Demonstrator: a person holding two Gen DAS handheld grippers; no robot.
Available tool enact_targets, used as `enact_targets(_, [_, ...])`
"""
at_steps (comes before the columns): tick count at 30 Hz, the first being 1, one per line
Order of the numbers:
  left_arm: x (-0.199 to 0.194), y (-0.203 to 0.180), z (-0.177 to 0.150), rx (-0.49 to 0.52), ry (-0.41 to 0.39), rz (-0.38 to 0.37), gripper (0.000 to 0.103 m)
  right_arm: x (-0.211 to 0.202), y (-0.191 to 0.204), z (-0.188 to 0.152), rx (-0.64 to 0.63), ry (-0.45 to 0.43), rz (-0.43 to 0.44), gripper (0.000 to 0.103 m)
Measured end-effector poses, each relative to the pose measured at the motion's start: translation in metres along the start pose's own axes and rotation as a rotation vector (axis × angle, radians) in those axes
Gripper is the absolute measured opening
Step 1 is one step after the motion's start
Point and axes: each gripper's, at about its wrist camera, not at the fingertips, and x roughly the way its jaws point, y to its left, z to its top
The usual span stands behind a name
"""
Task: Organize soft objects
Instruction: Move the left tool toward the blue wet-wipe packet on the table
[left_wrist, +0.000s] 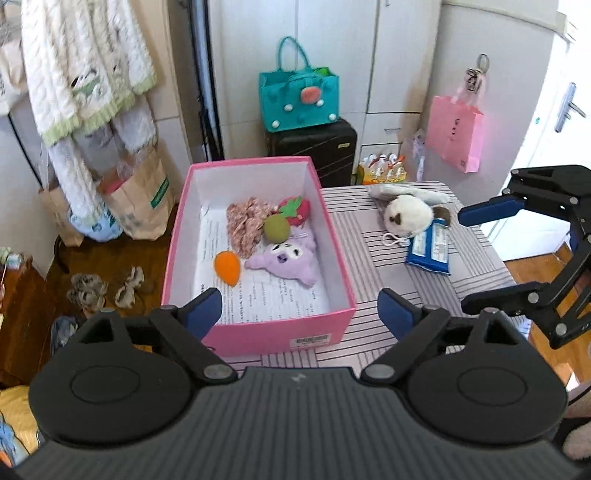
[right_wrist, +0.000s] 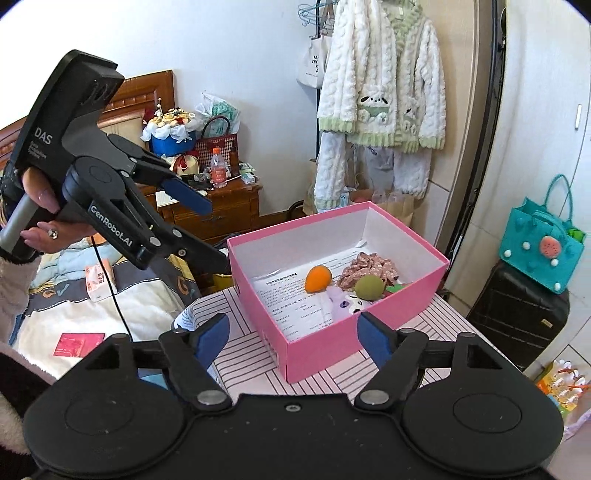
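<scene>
Left wrist view: pink box (left_wrist: 258, 332) on striped worktop (left_wrist: 406, 266), holding orange carrot (left_wrist: 227, 266), purple plush (left_wrist: 284, 260), green ball (left_wrist: 276, 228), strawberry (left_wrist: 295, 210) and floral cloth (left_wrist: 245, 221). Still outside, right of box – white plush (left_wrist: 404, 214), leaning on blue tissue pack (left_wrist: 430, 251). Left gripper (left_wrist: 299, 314) spread wide, nothing between fingers (left_wrist: 205, 308); right gripper (left_wrist: 491, 254) likewise wide and empty, hovering at worktop's right edge. Right wrist view confirms – right gripper (right_wrist: 293, 338) parted and bare, left gripper (right_wrist: 208, 229) raised beside box (right_wrist: 332, 343), also bare. Likely light, squashy, non-slip and unbreakable, that white plush; best pinched across round body, not by floppy ears or cord. Tissue pack probably slicker, soft too – grip across narrow width.
</scene>
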Motion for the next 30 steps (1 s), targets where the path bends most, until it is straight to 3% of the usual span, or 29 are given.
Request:
enact_targets(5, [-0.007, -0.022, -0.007, 0.056, -0.001, -0.015, 0.095, -0.022, 0.004, -0.013, -0.006, -0.02, -0.022, 0.086])
enact_targets(8, [-0.008, -0.037, -0.014, 0.093, 0.005, -0.044, 0.096, -0.032, 0.003, -0.022, 0.003, -0.021, -0.037, 0.097])
enact_targets(17, [0.017, -0.076, -0.031, 0.124, 0.066, -0.123, 0.096, -0.046, -0.008, -0.064, 0.047, 0.008, -0.105, 0.097])
enact_targets(23, [0.05, -0.09, -0.042, 0.141, 0.031, -0.168, 0.096, -0.05, -0.022, -0.105, 0.096, -0.028, -0.139, 0.097])
enact_targets(30, [0.075, -0.106, -0.032, 0.103, -0.035, -0.222, 0.096, -0.053, -0.044, -0.154, 0.103, -0.101, -0.233, 0.097])
